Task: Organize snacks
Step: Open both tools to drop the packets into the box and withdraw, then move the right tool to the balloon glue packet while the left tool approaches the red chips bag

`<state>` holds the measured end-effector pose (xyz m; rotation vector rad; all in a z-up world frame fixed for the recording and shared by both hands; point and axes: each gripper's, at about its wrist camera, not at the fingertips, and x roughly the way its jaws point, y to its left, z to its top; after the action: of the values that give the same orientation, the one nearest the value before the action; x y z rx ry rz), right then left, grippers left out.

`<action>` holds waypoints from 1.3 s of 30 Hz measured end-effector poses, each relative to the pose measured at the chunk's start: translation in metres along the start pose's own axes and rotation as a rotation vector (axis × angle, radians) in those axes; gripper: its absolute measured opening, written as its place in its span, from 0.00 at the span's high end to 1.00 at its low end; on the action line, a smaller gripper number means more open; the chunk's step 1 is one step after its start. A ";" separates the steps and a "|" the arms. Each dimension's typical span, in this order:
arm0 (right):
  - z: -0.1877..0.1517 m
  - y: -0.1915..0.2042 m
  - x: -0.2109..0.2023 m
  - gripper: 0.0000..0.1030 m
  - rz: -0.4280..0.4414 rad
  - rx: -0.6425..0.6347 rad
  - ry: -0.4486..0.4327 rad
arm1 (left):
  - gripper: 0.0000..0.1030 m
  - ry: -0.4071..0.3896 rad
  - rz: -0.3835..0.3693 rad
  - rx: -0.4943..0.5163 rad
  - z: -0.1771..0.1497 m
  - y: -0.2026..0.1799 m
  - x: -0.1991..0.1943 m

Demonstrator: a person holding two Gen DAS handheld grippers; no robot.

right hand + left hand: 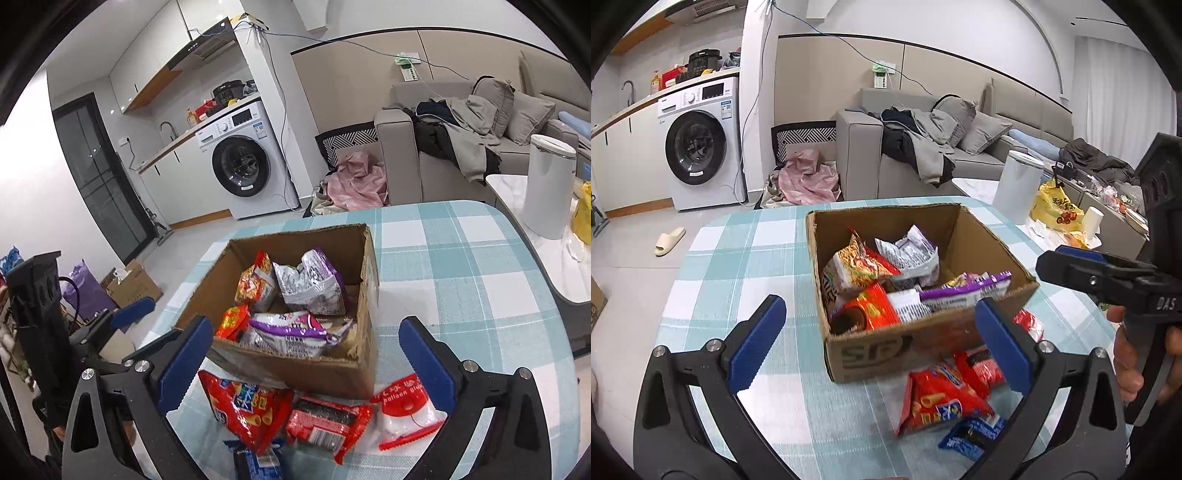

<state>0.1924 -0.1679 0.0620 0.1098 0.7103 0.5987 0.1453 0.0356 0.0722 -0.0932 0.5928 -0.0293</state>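
Both jaws stand spread wide with nothing between them: the left gripper hangs over the near edge of the cardboard box, the right gripper just above the loose packets in front of it.

Counting the snacks on the checked tablecloth, I make four outside the box: one red chip bag, one red-and-black packet, one red-and-white pack and one blue packet at the very front. All four lie just before the box's near wall, the first three side by side and partly touching.

Inside the box there are five that I can tell apart: an orange noodle-print bag, a silver-and-purple bag standing crumpled toward the back, a flat purple-edged bag, a white packet and a red-orange one.

From the left wrist the box's printed front shows, along with the right gripper held off to the side and a yellow bag on the far table. From the right wrist the red-and-white pack is plain, a white bin stands beyond, and the left gripper sits low at the table's edge.
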 end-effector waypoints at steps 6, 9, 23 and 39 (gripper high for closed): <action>-0.014 0.003 -0.006 0.01 -0.047 -0.052 0.024 | 0.01 0.007 -0.001 0.006 -0.014 -0.004 -0.013; -0.020 0.000 -0.010 0.01 -0.057 -0.052 0.027 | 0.01 0.011 -0.002 0.004 -0.020 -0.005 -0.017; -0.043 -0.021 -0.021 0.01 -0.120 -0.064 0.025 | 0.01 0.024 0.003 0.029 -0.042 -0.010 -0.016; -0.051 -0.050 -0.004 0.01 -0.146 -0.033 0.113 | 0.01 0.064 -0.019 0.037 -0.051 -0.018 0.001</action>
<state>0.1818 -0.2168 0.0108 -0.0067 0.8102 0.4791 0.1179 0.0135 0.0309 -0.0620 0.6554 -0.0623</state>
